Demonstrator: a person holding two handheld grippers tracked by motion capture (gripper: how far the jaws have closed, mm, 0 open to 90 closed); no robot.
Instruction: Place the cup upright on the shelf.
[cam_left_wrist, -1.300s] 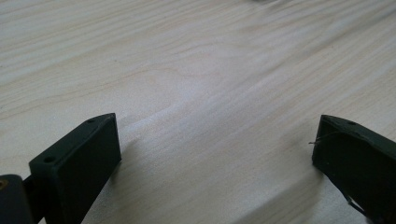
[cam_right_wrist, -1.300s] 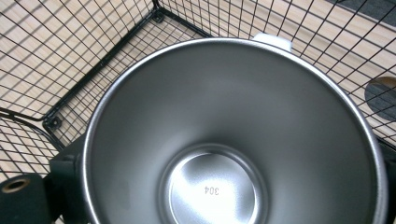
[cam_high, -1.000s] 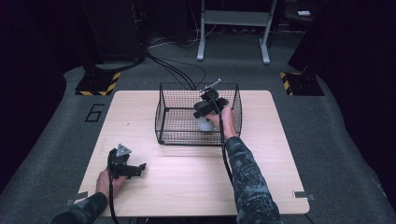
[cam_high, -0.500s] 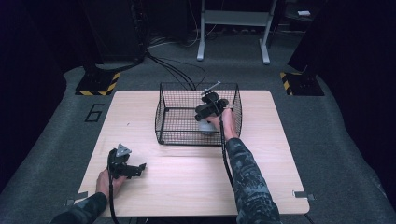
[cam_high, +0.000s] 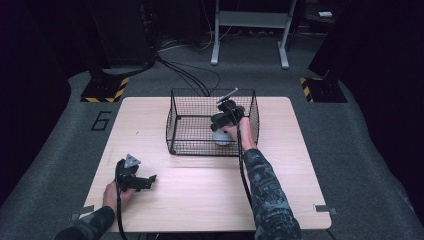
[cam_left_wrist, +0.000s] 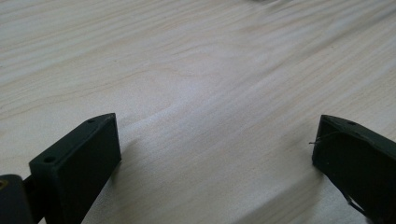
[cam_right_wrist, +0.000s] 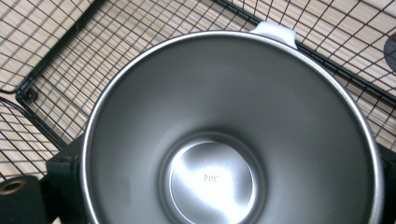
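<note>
Your right gripper (cam_high: 223, 131) sits inside the basket (cam_high: 172, 125), fingers clamped on either side of the cup (cam_right_wrist: 233, 140), close to the basket's near right corner. Your left gripper (cam_high: 145, 181) rests on open tabletop (cam_high: 200, 185), fingers spread wide.

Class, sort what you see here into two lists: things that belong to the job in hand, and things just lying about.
In the job:
- metal cup
- wire basket
- right gripper, its jaws either side of the cup
- table

Lying about:
- left gripper, open and resting on the table
- floor cables
- metal stand
</note>
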